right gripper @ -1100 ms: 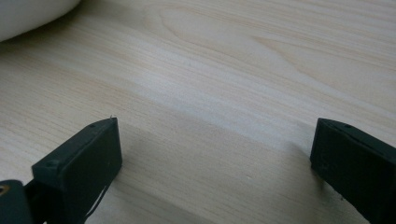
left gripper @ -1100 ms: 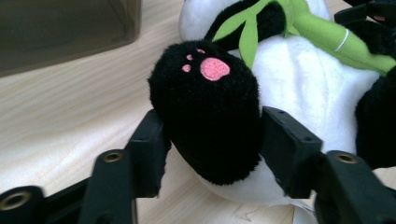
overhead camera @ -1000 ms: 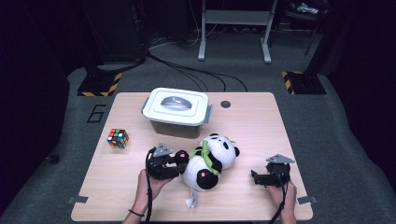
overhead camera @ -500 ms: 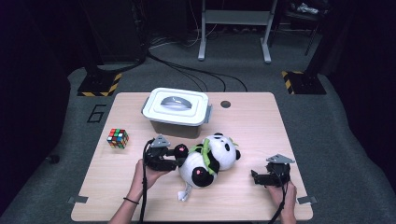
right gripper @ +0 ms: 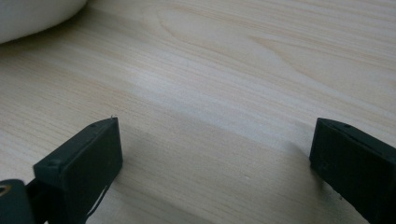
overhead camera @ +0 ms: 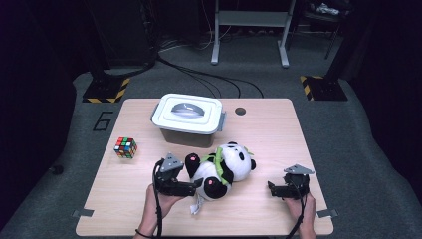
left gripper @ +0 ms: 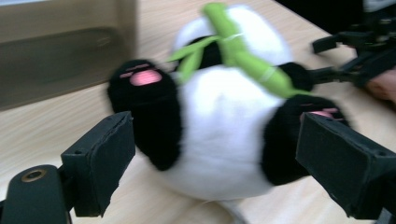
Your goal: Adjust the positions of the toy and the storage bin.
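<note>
High view: my left claw [overhead camera: 195,185] sits spread just beside the panda toy [overhead camera: 221,170], its jaws having just been opening, gripping nothing. The panda toy lies on the table [overhead camera: 124,199] before the lidded box [overhead camera: 188,119]. My right claw [overhead camera: 272,189] rests spread, empty.

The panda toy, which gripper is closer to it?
Left. The left gripper sits right beside the panda toy, jaws open around its lower body without pressing. The right gripper rests apart on the table.
</note>
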